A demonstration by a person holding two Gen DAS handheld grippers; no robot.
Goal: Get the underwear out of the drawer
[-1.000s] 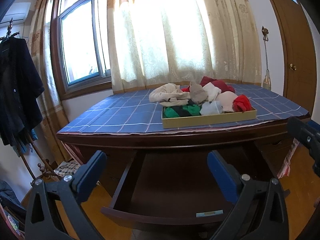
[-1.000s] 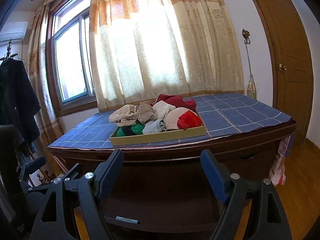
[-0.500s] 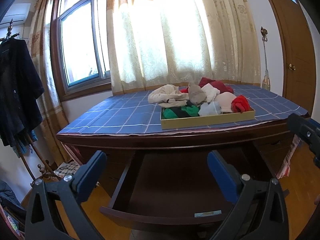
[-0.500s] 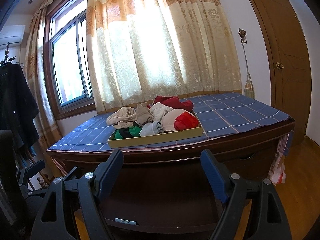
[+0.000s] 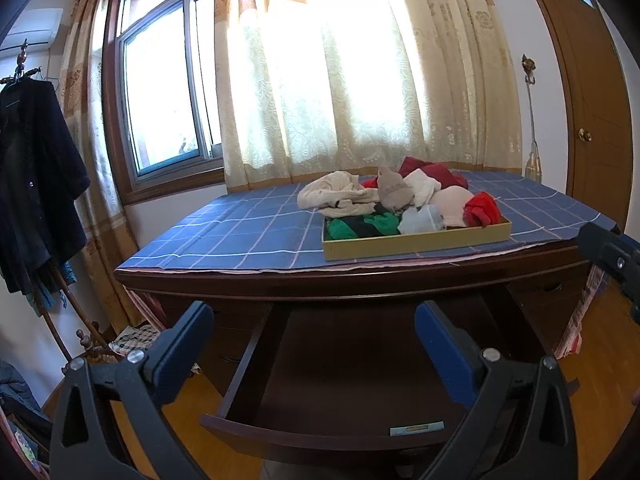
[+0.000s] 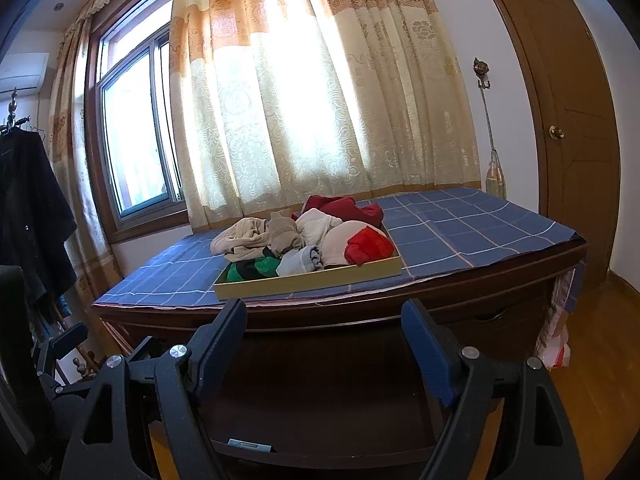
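A pile of underwear (image 5: 400, 200) (image 6: 304, 236) in cream, grey, white, red and green lies in a shallow yellow tray (image 5: 416, 242) (image 6: 308, 280) on the desk's blue checked cloth. Below the desk top the dark wooden drawer (image 5: 320, 436) (image 6: 320, 400) stands pulled out, and its visible inside shows only bare wood. My left gripper (image 5: 312, 320) hovers open over the drawer with nothing between its blue pads. My right gripper (image 6: 324, 312) is also open and empty, in front of the desk edge above the drawer.
A dark coat (image 5: 36, 184) hangs on a wooden rack at the left. A brown door (image 6: 568, 120) is at the right, and curtains (image 5: 360, 72) cover the window behind the desk. A red and white bag (image 6: 558, 348) sits by the desk's right side on the wooden floor.
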